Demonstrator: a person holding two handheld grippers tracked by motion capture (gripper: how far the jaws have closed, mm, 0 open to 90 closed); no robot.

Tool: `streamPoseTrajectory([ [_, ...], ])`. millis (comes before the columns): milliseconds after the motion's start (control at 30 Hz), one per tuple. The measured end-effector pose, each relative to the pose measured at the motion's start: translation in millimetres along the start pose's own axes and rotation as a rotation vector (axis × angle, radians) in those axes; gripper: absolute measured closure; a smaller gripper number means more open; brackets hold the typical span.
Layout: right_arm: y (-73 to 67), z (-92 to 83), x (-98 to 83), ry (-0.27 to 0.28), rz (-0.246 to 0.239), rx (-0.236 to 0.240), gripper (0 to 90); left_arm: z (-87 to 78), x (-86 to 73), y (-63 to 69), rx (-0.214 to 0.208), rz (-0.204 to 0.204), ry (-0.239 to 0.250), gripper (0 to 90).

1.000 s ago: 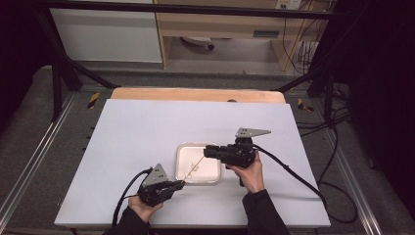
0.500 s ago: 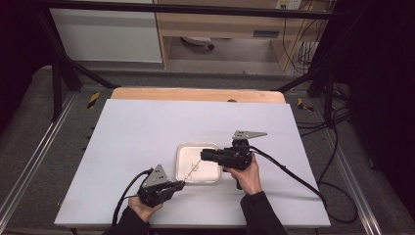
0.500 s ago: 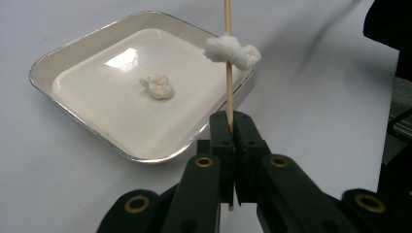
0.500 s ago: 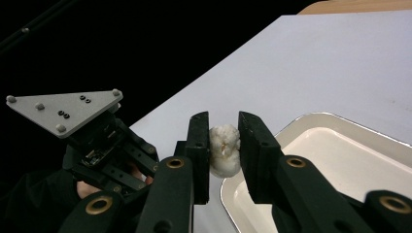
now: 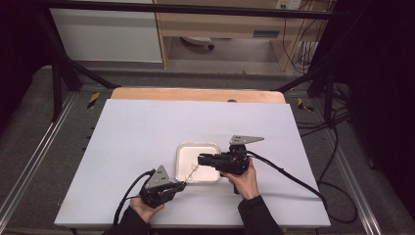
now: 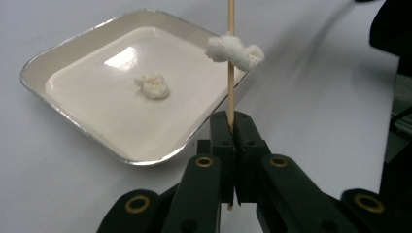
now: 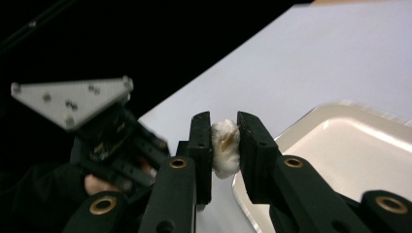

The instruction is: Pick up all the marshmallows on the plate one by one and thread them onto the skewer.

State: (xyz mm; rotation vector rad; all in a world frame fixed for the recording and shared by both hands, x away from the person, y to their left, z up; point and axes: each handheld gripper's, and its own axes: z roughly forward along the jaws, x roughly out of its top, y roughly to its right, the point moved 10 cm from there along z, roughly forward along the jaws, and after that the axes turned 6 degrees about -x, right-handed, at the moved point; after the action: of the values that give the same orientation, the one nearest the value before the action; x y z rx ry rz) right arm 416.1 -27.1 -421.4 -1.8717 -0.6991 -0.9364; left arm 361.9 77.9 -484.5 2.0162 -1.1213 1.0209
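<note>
The left hand-held gripper (image 5: 182,185), nearest the person, has its jaws clamped together on the lower end of a thin wooden skewer (image 6: 231,77), which slants up over the near edge of the shallow white foil-rimmed tray (image 6: 58,58) in the middle of the white table (image 5: 147,132). A fluffy white marshmallow piece (image 6: 235,50) sits threaded on the skewer. Farther right, the right hand-held gripper (image 5: 200,159) has just been closing and its jaws now pinch that piece from both sides (image 7: 224,147). A second small white lump (image 6: 153,86) lies in the tray. To do this well, I judge the left hand should hold the skewer rigid while the right slides the piece straight along its axis, squeezing lightly so it neither tears nor bends the wood.
</note>
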Motion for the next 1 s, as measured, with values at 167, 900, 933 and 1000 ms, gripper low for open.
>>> streamPoseTrajectory([
  [167,-3.7,14.8,-17.8,-0.04,0.002,0.015,77.3,-0.7,3.7,-2.3,0.032,-0.014,0.003,88.7],
  [900,3.0,8.9,-14.2,-0.039,-0.102,-0.083,49.4,-0.1,3.5,-3.6,0.015,-0.034,0.011,88.6],
  [933,3.8,7.8,-13.8,-0.04,-0.114,-0.093,47.0,0.0,3.2,-4.2,0.022,-0.034,0.008,88.6],
  [1000,4.1,5.5,-12.7,-0.038,-0.126,-0.105,40.5,-0.3,2.4,-6.0,0.024,-0.045,0.008,88.7],
])
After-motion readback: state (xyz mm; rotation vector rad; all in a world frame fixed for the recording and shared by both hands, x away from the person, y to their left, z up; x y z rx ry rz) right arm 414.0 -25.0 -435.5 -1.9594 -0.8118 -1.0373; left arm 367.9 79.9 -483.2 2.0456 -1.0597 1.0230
